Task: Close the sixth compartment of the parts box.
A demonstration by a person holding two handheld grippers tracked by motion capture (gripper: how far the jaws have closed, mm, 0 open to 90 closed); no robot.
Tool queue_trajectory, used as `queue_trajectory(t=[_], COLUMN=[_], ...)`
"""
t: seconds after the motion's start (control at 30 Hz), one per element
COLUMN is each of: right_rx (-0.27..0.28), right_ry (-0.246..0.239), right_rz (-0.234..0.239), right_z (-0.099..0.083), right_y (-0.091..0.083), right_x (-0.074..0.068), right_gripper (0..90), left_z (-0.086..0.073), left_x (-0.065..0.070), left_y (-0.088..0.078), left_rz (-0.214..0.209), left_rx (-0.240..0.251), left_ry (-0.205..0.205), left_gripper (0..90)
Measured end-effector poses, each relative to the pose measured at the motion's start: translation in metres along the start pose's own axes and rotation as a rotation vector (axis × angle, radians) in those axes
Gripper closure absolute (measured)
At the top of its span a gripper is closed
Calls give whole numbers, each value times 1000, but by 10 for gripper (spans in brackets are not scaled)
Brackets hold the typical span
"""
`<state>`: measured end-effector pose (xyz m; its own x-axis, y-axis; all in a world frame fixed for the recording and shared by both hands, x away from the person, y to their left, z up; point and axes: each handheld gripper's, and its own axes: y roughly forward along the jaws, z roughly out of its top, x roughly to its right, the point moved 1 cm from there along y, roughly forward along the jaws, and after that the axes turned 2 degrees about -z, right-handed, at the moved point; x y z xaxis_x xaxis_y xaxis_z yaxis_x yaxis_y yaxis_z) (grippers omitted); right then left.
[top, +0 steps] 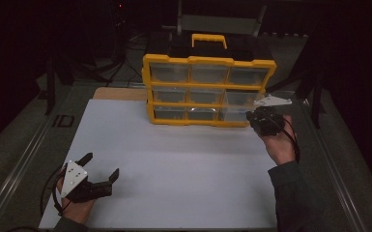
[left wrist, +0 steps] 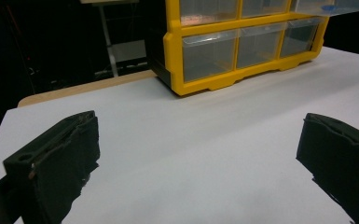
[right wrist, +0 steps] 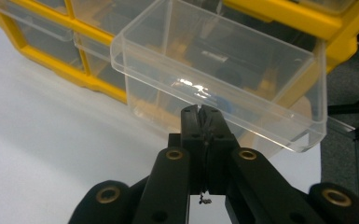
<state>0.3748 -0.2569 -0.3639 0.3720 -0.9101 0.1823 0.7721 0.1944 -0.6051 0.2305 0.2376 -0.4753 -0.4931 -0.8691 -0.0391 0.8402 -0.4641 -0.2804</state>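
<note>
Black-jawed, the left hand-held gripper (top: 100, 166) rests low on the white bench (top: 174, 169) at the near left corner, its jaws spread wide with nothing between them. Farther back, mid-bench, stands the yellow drawer organiser (top: 207, 89). At its right side, the right hand-held gripper (right wrist: 200, 112) has its jaws pressed together on the front lip of a clear plastic drawer (right wrist: 224, 70), which sticks out of the organiser's frame.

Bare table (top: 174, 159) before organizer (top: 207, 89)
</note>
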Motion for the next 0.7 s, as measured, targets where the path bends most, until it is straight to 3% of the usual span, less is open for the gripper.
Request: queue_trajectory(t=[0.7], right_rx=[13], right_ry=[11], right_rz=[-40], right_z=[6], right_y=[9], right_x=[1], right_gripper=[891], left_z=[0], left_x=[0], left_y=[0], left_rz=[1], left_rx=[3], left_ry=[0], left_gripper=[0])
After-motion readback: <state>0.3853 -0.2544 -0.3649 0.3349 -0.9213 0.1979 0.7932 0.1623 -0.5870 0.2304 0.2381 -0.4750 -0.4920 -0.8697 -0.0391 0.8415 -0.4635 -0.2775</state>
